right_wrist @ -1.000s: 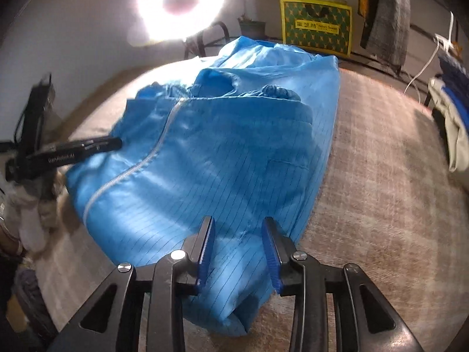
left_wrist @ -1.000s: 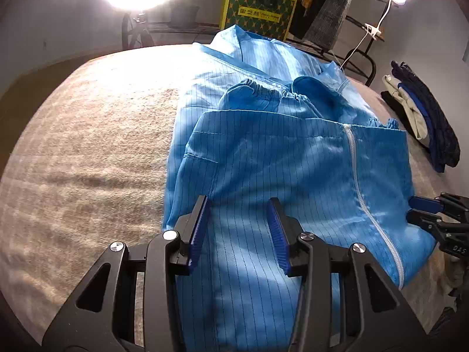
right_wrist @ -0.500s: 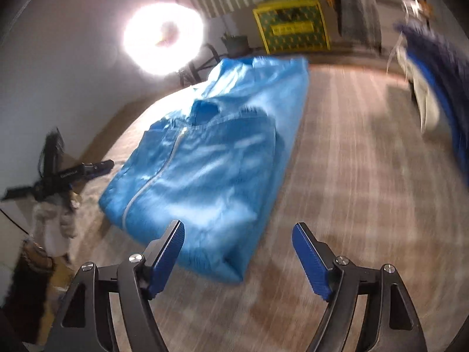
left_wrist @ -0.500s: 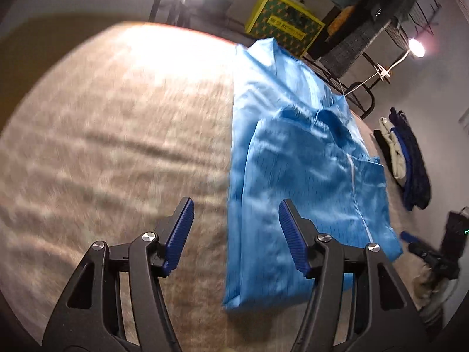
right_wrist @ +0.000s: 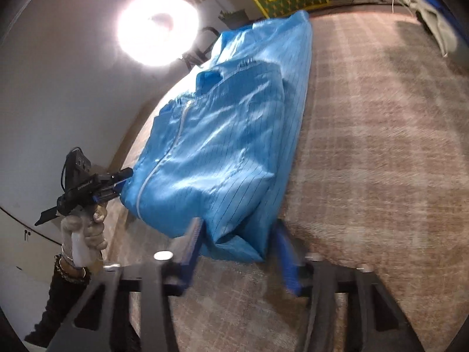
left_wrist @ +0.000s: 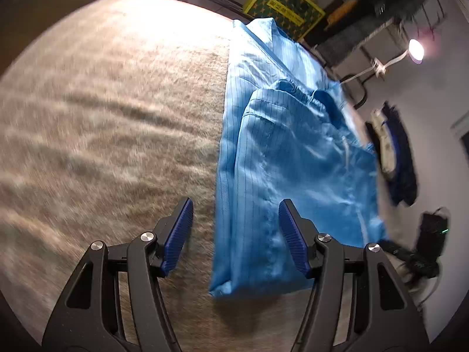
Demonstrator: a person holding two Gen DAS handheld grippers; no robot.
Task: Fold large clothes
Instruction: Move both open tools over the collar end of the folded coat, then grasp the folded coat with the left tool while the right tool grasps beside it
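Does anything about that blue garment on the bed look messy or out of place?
Mostly tidy. The blue garment lies folded on the beige cover, but its near corner bunches up loosely, and the elastic cuffs on top look crumpled.

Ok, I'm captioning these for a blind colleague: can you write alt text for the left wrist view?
A partly folded blue jacket with a white zip lies on a beige carpeted surface. The left gripper hovers open above the jacket's near left edge, touching nothing. Behind are a yellow box, a lamp and dark clothes.
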